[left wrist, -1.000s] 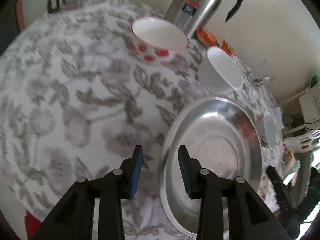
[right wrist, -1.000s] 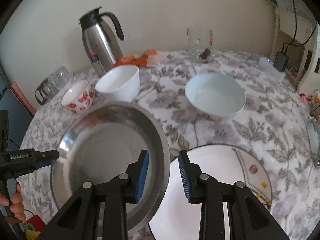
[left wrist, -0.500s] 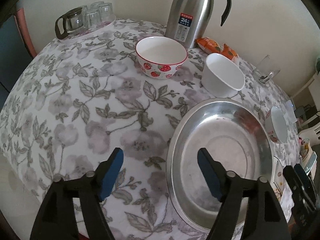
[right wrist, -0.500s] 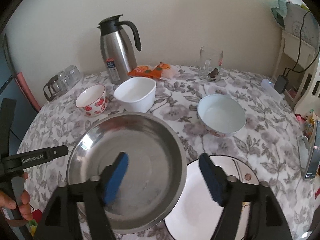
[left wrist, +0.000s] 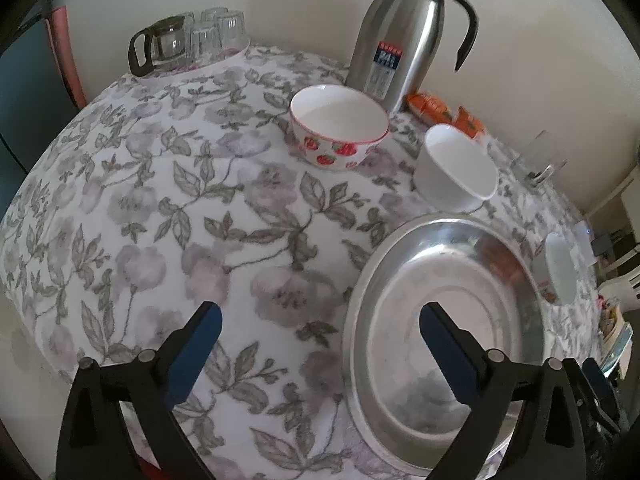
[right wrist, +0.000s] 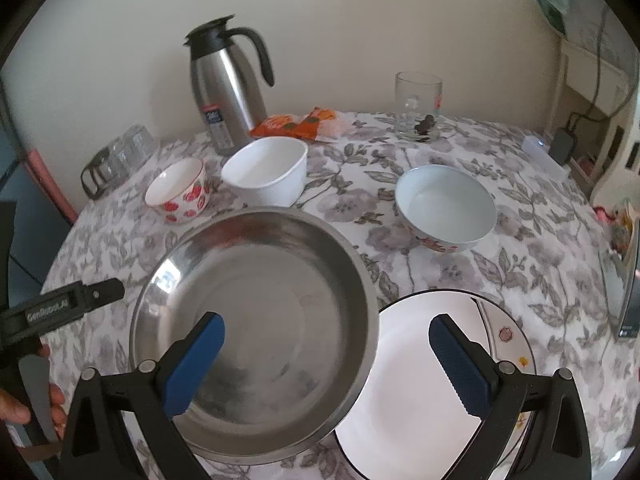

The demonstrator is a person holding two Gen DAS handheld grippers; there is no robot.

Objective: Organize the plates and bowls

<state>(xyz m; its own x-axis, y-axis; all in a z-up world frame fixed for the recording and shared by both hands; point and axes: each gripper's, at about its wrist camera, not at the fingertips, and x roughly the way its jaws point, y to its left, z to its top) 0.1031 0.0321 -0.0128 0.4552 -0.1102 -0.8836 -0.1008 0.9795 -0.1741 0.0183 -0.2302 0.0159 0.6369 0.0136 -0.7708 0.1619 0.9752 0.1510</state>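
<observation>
In the left wrist view, the left gripper [left wrist: 320, 334] is seen with its jaws spreading wide and nothing pinched, its right finger poised over the steel plate [left wrist: 444, 320] lying on the floral tablecloth [left wrist: 160, 200], while the strawberry bowl [left wrist: 339, 131] and the white bowl [left wrist: 456, 168] are set farther off before the thermos [left wrist: 404, 32]. In the right wrist view, the right gripper [right wrist: 326, 354] is likewise shown with jaws opening and empty, straddling the steel plate's right rim where it overlaps the white plate [right wrist: 424, 392], and the pale bowl [right wrist: 446, 212] is placed beyond, to the right
</observation>
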